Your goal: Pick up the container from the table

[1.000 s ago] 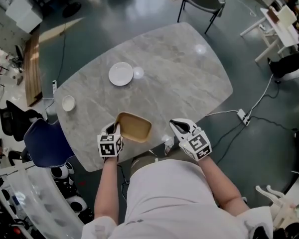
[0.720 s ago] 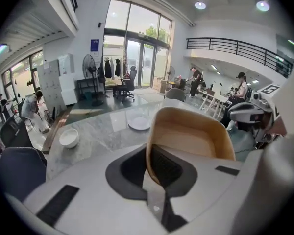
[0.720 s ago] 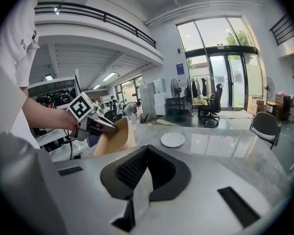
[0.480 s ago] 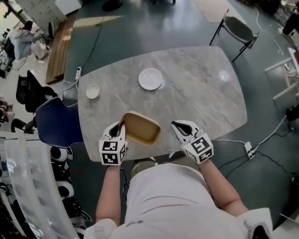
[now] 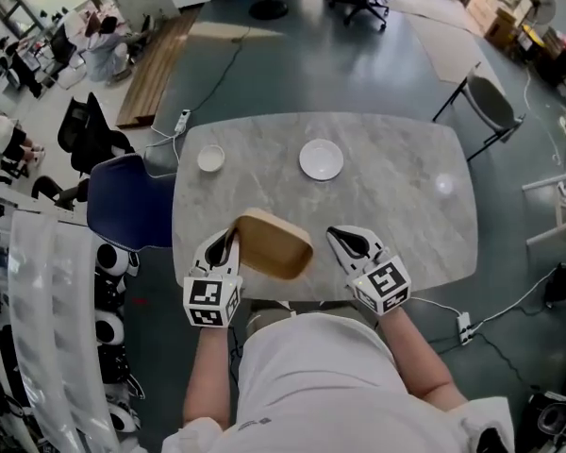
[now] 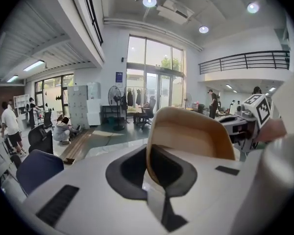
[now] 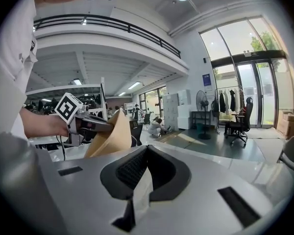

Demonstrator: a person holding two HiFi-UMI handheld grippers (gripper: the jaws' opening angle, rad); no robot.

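Head view: container (image 5: 275, 245) tilted, lengthwise L-R

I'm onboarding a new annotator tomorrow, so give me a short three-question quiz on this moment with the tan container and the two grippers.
1. True or false: the right gripper grips the tan container.
2. Which white dishes stand on the table? A) a plate and a small bowl; B) two mugs; C) one jug.
3. Fill in: the container's rim sits pinched between the jaws of the ___ gripper.
Key: 1 false, its jaws are together on nothing; 2 A; 3 left, the left gripper holds it.
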